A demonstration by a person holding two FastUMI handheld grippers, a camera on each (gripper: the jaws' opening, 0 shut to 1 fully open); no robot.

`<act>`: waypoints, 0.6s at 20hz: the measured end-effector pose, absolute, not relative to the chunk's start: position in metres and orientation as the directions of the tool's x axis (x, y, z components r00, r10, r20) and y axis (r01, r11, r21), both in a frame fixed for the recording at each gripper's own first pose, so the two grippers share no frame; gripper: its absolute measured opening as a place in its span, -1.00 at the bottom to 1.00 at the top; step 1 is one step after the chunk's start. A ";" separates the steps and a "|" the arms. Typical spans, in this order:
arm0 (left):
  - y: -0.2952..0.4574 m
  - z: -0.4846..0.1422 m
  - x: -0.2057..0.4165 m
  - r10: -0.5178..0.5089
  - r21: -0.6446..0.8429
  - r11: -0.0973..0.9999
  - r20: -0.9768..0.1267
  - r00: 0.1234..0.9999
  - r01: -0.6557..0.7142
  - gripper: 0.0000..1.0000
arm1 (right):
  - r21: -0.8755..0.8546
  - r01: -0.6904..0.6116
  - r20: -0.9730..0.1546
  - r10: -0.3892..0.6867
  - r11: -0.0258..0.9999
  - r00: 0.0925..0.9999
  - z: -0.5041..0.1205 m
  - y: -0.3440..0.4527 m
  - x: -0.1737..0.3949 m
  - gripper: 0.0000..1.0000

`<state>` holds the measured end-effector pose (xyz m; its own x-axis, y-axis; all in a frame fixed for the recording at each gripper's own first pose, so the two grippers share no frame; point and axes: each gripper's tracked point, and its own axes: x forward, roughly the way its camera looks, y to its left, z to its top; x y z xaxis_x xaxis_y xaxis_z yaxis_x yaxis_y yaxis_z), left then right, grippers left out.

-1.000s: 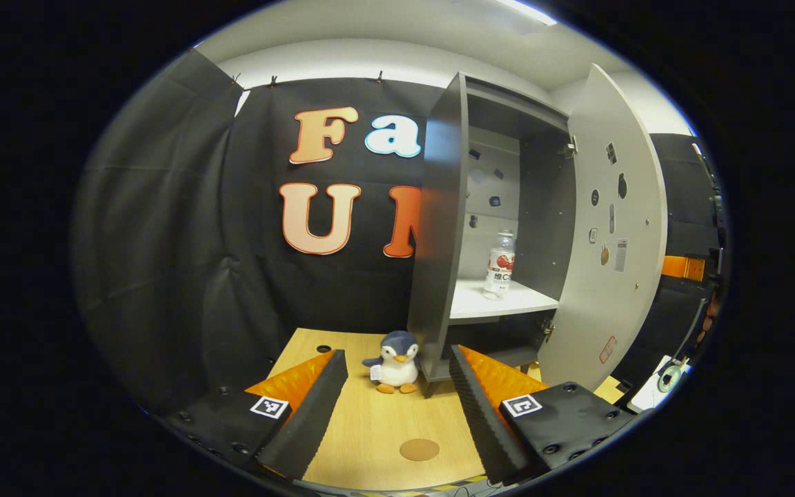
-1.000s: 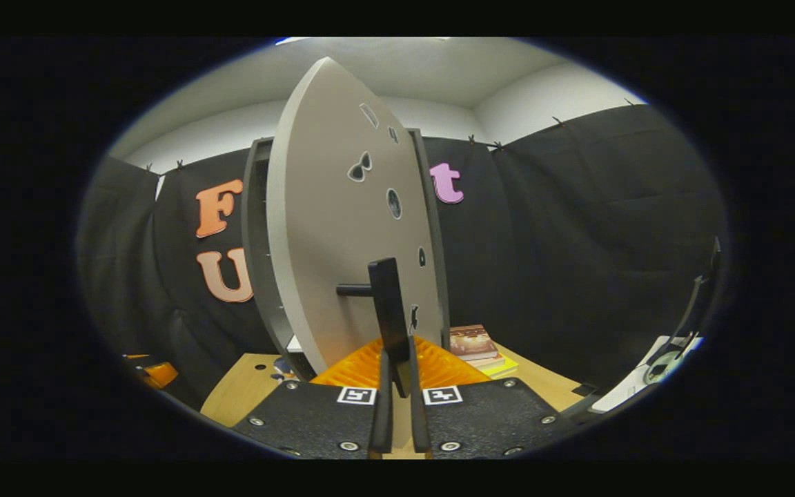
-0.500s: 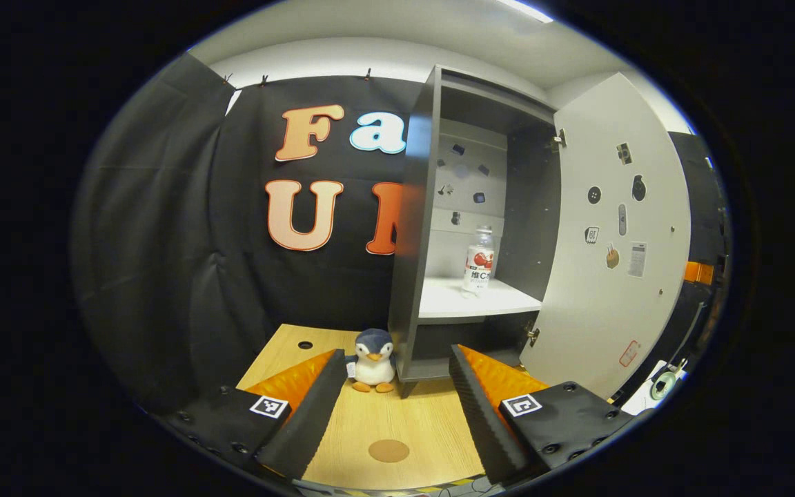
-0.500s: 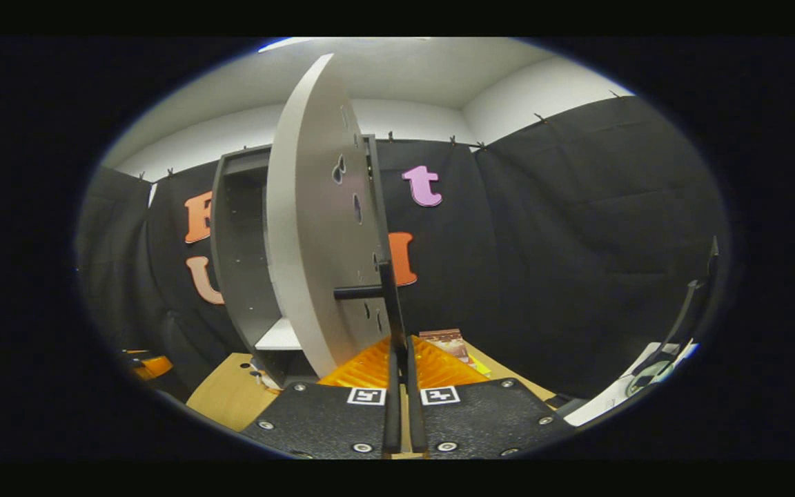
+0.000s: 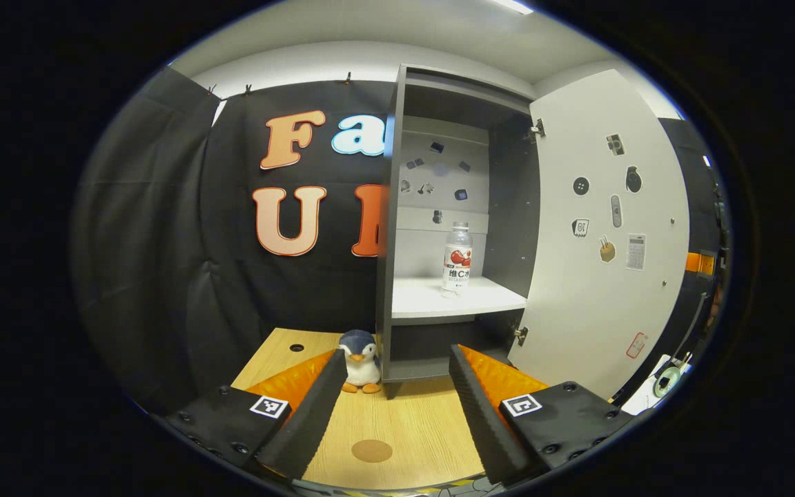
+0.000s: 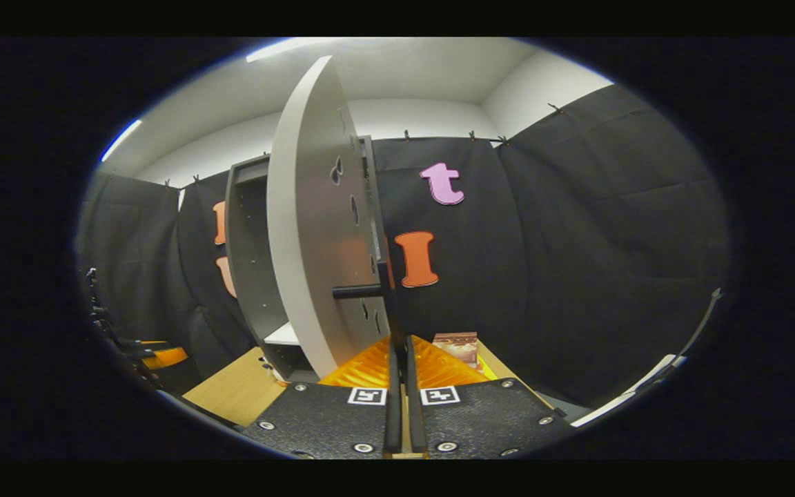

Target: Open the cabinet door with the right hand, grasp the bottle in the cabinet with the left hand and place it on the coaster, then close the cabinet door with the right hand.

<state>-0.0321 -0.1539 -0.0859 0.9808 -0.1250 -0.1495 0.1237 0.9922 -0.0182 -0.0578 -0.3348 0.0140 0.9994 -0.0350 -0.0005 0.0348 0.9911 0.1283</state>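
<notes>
A grey cabinet (image 5: 387,228) stands on the wooden table with its door (image 5: 604,241) swung wide to the right. A clear bottle (image 5: 457,259) with a red and white label stands upright on the white shelf (image 5: 425,304). A round brown coaster (image 5: 371,451) lies on the table near me. My left gripper (image 5: 396,353) is open and holds nothing, well short of the cabinet. In the right gripper view the door (image 6: 308,228) appears nearly edge-on. My right gripper (image 6: 399,345) is shut on the door's black handle (image 6: 385,304).
A small penguin plush (image 5: 359,352) sits on the table (image 5: 404,421) against the cabinet's left front corner. A stack of books (image 6: 457,345) lies to the right, behind the door. White papers (image 6: 635,400) lie at the far right edge.
The door has swung further open under my right gripper. The left gripper view has shifted, so the cabinet's inside and the bottle now face it more squarely.
</notes>
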 end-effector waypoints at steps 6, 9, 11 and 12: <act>-0.164 -0.086 -0.028 -0.105 -0.017 0.994 -0.157 0.982 0.104 0.94 | 0.202 -0.041 0.012 0.040 0.978 0.999 0.011 -0.337 -0.056 -0.96; -0.178 -0.078 -0.017 -0.128 -0.004 0.992 -0.128 0.984 0.128 0.94 | 0.180 0.005 -0.010 -0.003 0.984 1.000 0.007 -0.336 -0.065 -0.86; -0.188 -0.078 -0.006 -0.145 0.000 0.989 -0.127 0.981 0.146 0.94 | 0.146 0.054 -0.014 -0.053 0.988 0.999 0.007 -0.336 -0.077 -0.85; -0.194 -0.078 0.000 -0.158 -0.003 0.987 -0.126 0.979 0.159 0.89 | 0.128 0.081 -0.016 -0.079 0.989 0.997 0.006 -0.337 -0.083 -0.86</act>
